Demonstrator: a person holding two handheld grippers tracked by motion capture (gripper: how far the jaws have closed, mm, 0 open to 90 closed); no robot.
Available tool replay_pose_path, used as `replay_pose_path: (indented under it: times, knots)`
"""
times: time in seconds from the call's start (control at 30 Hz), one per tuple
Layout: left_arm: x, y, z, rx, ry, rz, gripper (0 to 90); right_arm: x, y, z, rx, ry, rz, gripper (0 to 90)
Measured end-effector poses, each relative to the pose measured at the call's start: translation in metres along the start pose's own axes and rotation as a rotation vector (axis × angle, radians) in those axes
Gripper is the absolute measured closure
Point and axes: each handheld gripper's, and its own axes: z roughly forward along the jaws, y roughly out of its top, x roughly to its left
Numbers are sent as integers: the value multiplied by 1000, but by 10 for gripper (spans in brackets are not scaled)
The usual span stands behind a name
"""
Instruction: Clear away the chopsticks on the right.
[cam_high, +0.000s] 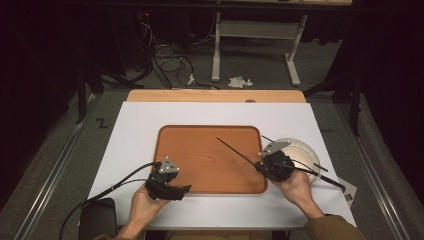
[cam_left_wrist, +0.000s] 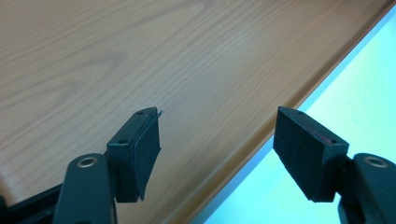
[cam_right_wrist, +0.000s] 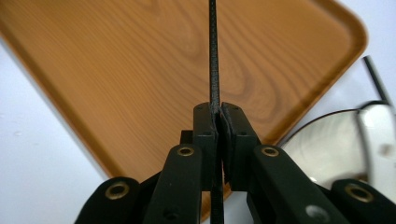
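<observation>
Right gripper view: my right gripper (cam_right_wrist: 218, 122) has its jaws clamped on a thin black chopstick (cam_right_wrist: 214, 56), which runs straight out over the wooden tray (cam_right_wrist: 116, 65). I judge it light, stiff and slick; pinched near one end, it may pivot or slip, so a hold nearer mid-length would be steadier. Beside the tray's corner sits a white bowl (cam_right_wrist: 336, 149), with what looks like a second chopstick (cam_high: 320, 167) across its rim, though it's small and dim in the high view. Left gripper (cam_left_wrist: 217, 140) hovers over the tray's near edge, jaws apart, holding nothing. White table cover (cam_high: 140, 125) under it all; nothing blocks the tray.
</observation>
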Motion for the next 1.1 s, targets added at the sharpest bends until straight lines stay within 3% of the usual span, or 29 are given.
replay_pose_path:
  times: [0.43,0.63,0.8,1.0,1.1]
  knots:
    - [0,0,1,2,0,-2,316,12,-2,39,89,8,12,856]
    - [0,0,0,1,0,0,315,14,-2,45,108,17,17,814]
    - [0,0,0,-7,0,-4,315,13,-3,45,105,-17,8,830]
    - [0,0,-1,-5,0,2,316,8,-5,45,113,-101,46,831]
    - [0,0,0,-8,1,-3,316,7,-5,45,116,-109,49,825]
